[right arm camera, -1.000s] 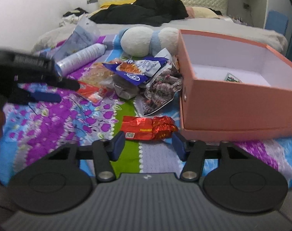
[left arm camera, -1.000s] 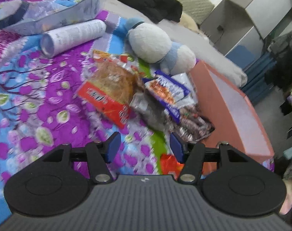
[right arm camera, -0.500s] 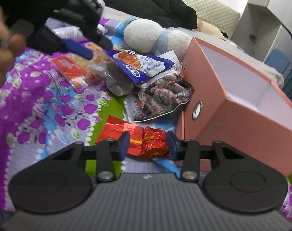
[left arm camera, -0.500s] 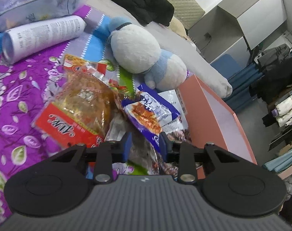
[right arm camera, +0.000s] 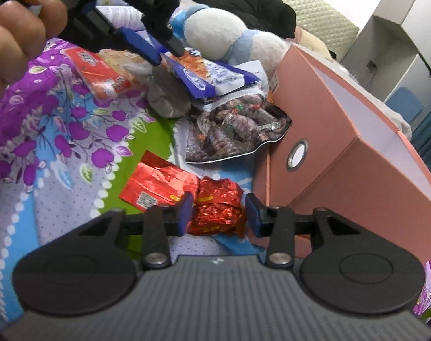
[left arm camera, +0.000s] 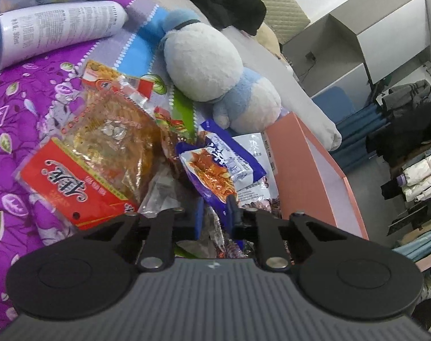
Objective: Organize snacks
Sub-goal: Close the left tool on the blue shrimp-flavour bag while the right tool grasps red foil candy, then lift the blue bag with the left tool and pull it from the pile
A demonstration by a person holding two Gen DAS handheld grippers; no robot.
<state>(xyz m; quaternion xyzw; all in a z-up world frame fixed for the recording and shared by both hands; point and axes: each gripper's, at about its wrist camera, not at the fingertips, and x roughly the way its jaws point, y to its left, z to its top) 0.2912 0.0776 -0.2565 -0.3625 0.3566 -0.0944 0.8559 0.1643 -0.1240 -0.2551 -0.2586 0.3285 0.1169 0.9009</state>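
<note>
A: Where is the left wrist view looking from?

B: It is sitting low and close over the snack pile, looking forward along its own fingers across the bedspread (left arm camera: 13, 91) toward the stuffed toy (left arm camera: 206, 71) and the far wall. The blue noodle packet (left arm camera: 218, 164) is lying right in front of the lens.

A: And the right wrist view?

B: It is hovering nearer the bed's edge, facing the same pile from farther back, with the red foil packet (right arm camera: 215, 207) closest to it.

A: What are the two sharing?

B: Both are taking in the blue noodle packet (right arm camera: 212, 76), the stuffed toy (right arm camera: 215, 34) and the pink box (left arm camera: 315, 170) (right arm camera: 343, 130). The right view is also catching the left gripper (right arm camera: 164, 48).
</note>
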